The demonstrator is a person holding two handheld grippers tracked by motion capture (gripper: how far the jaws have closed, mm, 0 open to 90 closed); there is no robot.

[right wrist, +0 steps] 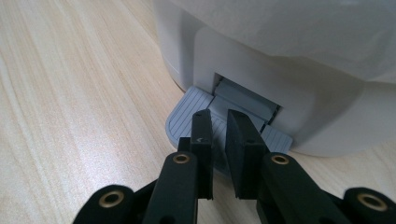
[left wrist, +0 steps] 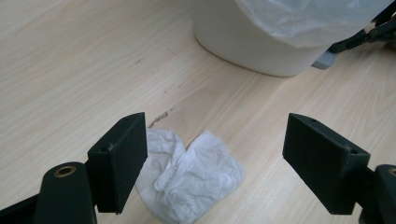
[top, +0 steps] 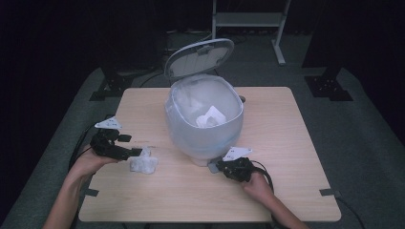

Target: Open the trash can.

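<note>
- A light wooden table [top: 286, 143] fills the frame's middle.
- Grey carpet [top: 363, 124] surrounds it.
- A white metal stand [top: 248, 19] sits at the top centre.
- Black stand feet [top: 329, 88] rest upper right.

One desk [top: 286, 191]. One white pedal bin [top: 203, 129] at its middle, with one lid [top: 199, 57], one bag liner [top: 184, 100], one grey pedal [right wrist: 187, 119]. Two crumpled tissues: one [top: 210, 117] inside, one [top: 143, 163] near left. Two hand-held grippers: left [top: 138, 152], right [top: 217, 166].

Both grippers black: left gripper [left wrist: 212, 154] w/ blocky flat pads, brass rivet behind left jaw; right gripper [right wrist: 219, 140] brass rivets behind jaws, grey triangular plate on top, black cable
</note>
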